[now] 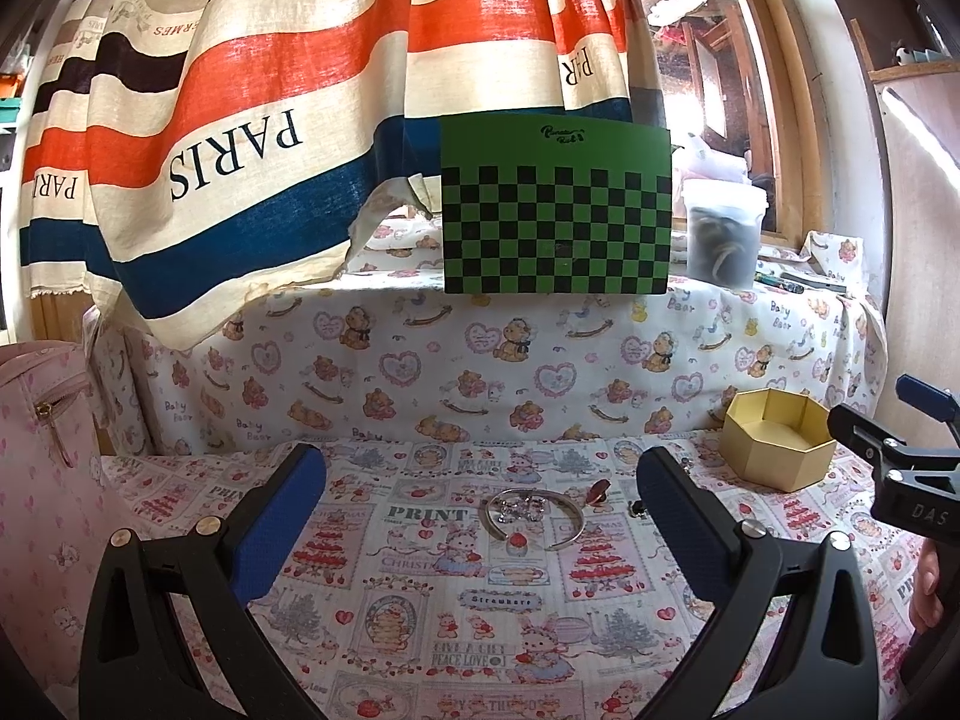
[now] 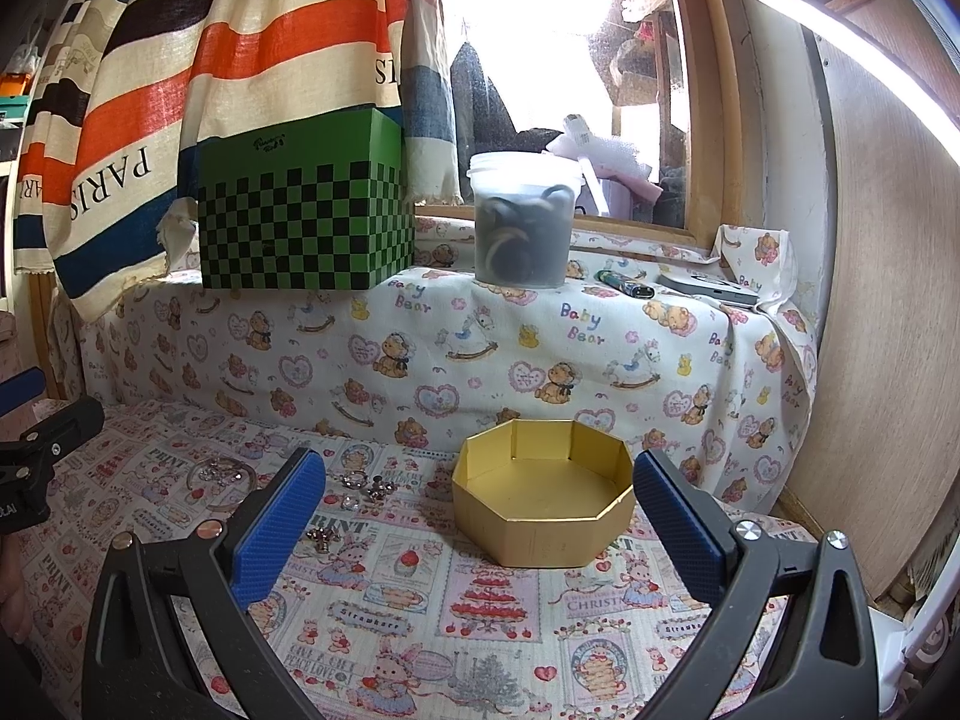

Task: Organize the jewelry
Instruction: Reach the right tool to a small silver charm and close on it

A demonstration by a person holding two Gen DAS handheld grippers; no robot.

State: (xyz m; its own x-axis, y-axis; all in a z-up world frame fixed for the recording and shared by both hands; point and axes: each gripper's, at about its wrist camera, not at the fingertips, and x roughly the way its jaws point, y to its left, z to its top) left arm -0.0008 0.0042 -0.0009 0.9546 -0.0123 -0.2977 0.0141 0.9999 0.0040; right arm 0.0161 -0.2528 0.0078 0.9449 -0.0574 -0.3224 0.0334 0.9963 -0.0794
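Both grippers hang above a desk (image 1: 420, 630) covered in a printed cloth, and both have their jaws spread wide with nothing between them.

In the left wrist view, the left gripper (image 1: 480, 483) frames a silver bangle (image 1: 534, 516) lying flat at the centre of the frame, with a sparkly silver piece (image 1: 521, 507) resting inside its curve. Just to the right of the bangle lies a small red ring (image 1: 598, 491), and beside the right finger a small dark piece (image 1: 636, 507) that is too small to make out. A gold box (image 1: 777, 438), eight-sided and open-topped, sits at the right of the frame, well apart from the bangle. The right gripper (image 1: 900, 456) shows at the right edge.

In the right wrist view, the right gripper (image 2: 480, 477) frames the gold box (image 2: 543, 501), which sits at the centre with a bare floor. Small silver pieces (image 2: 366, 489) lie scattered left of the box, near the left finger.

On a raised ledge behind stand a green checkered box (image 2: 306, 210) and a cloudy plastic tub (image 2: 522, 219), under a striped curtain (image 1: 270, 120).
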